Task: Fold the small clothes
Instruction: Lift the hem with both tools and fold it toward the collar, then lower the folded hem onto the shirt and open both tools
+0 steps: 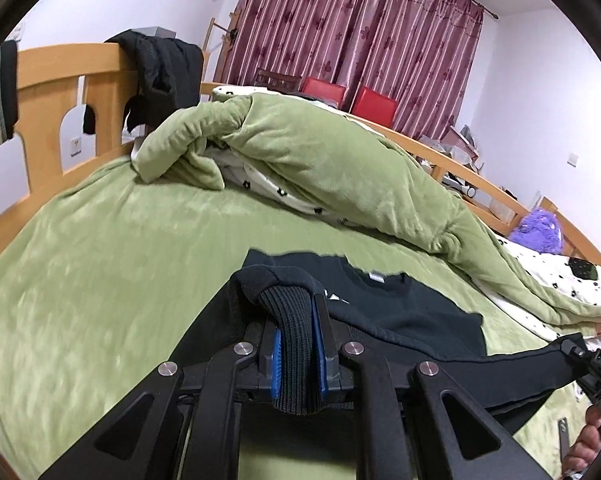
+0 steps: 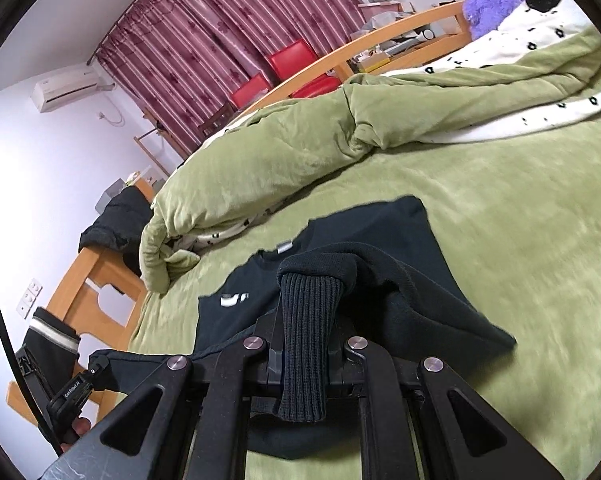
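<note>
A small black sweatshirt (image 1: 400, 312) with a white neck label and white chest print lies partly on the green bed sheet (image 1: 100, 248), its lower part lifted. My left gripper (image 1: 296, 320) is shut on its ribbed hem, which bulges up between the blue pads. In the right wrist view the same sweatshirt (image 2: 380, 236) shows its collar and print, and my right gripper (image 2: 308, 316) is shut on another stretch of ribbed hem. The cloth hangs taut between the two grippers. The other gripper shows at each view's edge, held by a hand.
A bunched green duvet (image 1: 320, 160) with a white flowered lining lies across the far side of the bed. A wooden bed rail (image 1: 52, 88) carries a black jacket (image 1: 168, 68). A purple plush toy (image 1: 538, 228), red chairs (image 1: 374, 106) and maroon curtains stand beyond.
</note>
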The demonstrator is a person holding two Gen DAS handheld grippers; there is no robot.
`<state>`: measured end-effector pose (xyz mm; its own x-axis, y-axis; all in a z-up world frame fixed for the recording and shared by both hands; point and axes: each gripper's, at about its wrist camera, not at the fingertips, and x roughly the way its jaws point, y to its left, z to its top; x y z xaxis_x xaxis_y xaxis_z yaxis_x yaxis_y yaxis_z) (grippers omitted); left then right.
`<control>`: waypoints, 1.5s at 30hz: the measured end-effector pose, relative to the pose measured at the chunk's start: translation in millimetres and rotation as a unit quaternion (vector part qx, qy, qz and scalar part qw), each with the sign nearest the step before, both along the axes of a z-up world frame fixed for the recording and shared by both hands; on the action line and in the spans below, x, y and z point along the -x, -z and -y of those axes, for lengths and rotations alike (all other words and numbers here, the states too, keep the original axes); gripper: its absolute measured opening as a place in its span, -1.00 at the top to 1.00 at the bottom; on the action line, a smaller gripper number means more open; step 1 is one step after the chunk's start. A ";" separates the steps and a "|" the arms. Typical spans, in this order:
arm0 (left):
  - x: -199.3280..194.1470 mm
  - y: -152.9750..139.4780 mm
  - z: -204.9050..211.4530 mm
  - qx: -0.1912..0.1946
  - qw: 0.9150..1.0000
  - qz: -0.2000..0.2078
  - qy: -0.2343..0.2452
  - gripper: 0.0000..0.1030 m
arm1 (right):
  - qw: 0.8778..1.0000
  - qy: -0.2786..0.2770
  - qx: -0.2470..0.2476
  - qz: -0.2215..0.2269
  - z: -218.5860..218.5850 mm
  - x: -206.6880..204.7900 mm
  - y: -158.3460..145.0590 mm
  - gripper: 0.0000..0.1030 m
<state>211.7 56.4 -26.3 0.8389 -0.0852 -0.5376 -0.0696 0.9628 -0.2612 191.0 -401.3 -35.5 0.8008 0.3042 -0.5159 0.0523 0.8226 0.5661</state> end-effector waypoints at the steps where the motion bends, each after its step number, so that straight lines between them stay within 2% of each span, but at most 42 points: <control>1: -10.0 1.8 0.5 0.000 1.000 0.001 -0.001 0.76 | 1.000 0.000 0.001 0.003 -0.4 -10.1 -0.1 0.79; 7: -79.0 25.8 5.6 0.002 1.000 -0.010 -0.010 0.76 | 1.000 0.002 0.008 0.006 -0.7 -75.2 11.4 0.79; 14: -155.1 60.8 14.2 -0.005 1.000 -0.029 -0.007 0.75 | 1.000 0.006 -0.002 -0.018 9.0 -159.7 48.2 0.79; 21: -198.8 92.3 21.0 -0.003 0.998 -0.059 -0.003 0.72 | 0.998 0.025 -0.001 -0.058 13.2 -222.7 92.0 0.78; 23: -203.8 96.3 19.3 0.020 0.998 -0.067 0.005 0.61 | 0.997 0.036 -0.006 -0.070 13.8 -230.0 105.2 0.71; 24: -204.3 97.4 17.4 0.037 0.997 -0.071 0.010 0.39 | 0.997 0.039 -0.008 -0.073 14.3 -231.3 110.4 0.67; 25: -202.0 97.1 16.5 0.049 0.996 -0.072 0.011 0.24 | 0.996 0.043 -0.011 -0.079 15.3 -231.7 114.9 0.62; 26: -199.8 96.6 16.3 0.053 0.996 -0.071 0.012 0.20 | 0.995 0.043 -0.014 -0.084 16.6 -229.7 118.0 0.54; 28: -191.3 93.1 19.6 0.044 0.996 -0.070 0.013 0.03 | 0.996 0.033 -0.018 -0.078 18.2 -222.6 117.4 0.18; 30: -178.6 86.6 24.8 0.027 0.997 -0.064 0.017 -0.20 | 0.997 0.035 0.004 -0.073 17.5 -214.9 106.9 0.12; 34: -146.8 77.0 30.1 -0.001 0.998 -0.064 0.026 -0.27 | 0.997 0.017 0.043 -0.063 12.8 -186.9 79.8 -0.13; 37: -116.1 74.5 30.5 -0.013 0.997 -0.075 0.032 -0.27 | 0.996 0.007 0.073 -0.058 8.2 -151.8 73.4 -0.18; 40: -82.8 76.2 24.1 -0.012 0.996 -0.081 0.027 -0.30 | 0.993 -0.002 0.091 -0.070 4.5 -116.9 81.5 -0.18; 45: -30.1 95.3 4.4 0.010 0.995 -0.102 0.014 -0.30 | 0.992 -0.017 0.073 -0.100 2.7 -64.2 104.2 -0.19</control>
